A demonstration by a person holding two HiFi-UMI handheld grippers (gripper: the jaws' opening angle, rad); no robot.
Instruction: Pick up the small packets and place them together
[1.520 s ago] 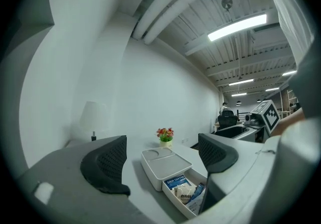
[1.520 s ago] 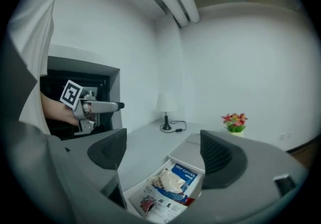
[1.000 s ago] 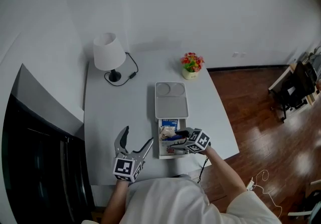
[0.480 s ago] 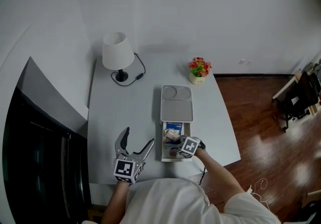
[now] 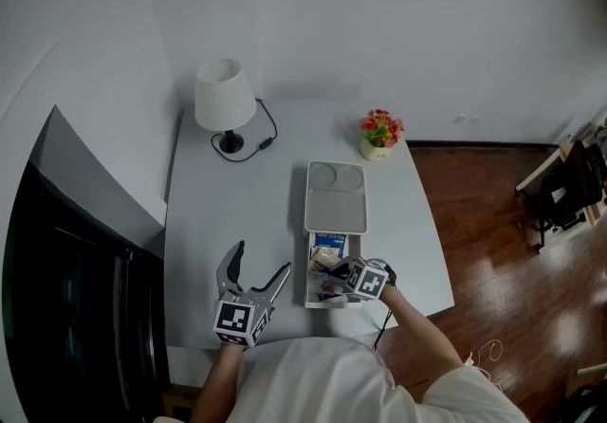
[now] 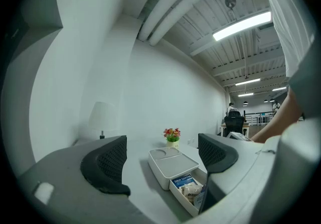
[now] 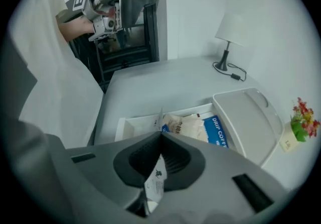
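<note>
white packet (image 7: 156, 184): middle hidden between right gripper (image 7: 160, 134) jaws, just closed on it; print too small to read | blue drip coffee packet (image 7: 216, 131) ahead of that claw: lettering cut short under white box (image 7: 248, 117) | drawer (image 6: 186, 202): near end hidden behind left gripper (image 6: 160, 160) right-hand jaw

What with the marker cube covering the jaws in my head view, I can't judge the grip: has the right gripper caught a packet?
Observer: Yes. In the right gripper view, the right gripper has jaws that have just been closing and now pinch a small white packet.
Operator: What else is in the drawer?
Observer: A blue packet printed DRIP COFFEE lies in the drawer, with a beige packet beside it.
Operator: Is the left gripper carrying anything?
Observer: No. In the left gripper view, the left gripper has its jaws apart with nothing between them.
</note>
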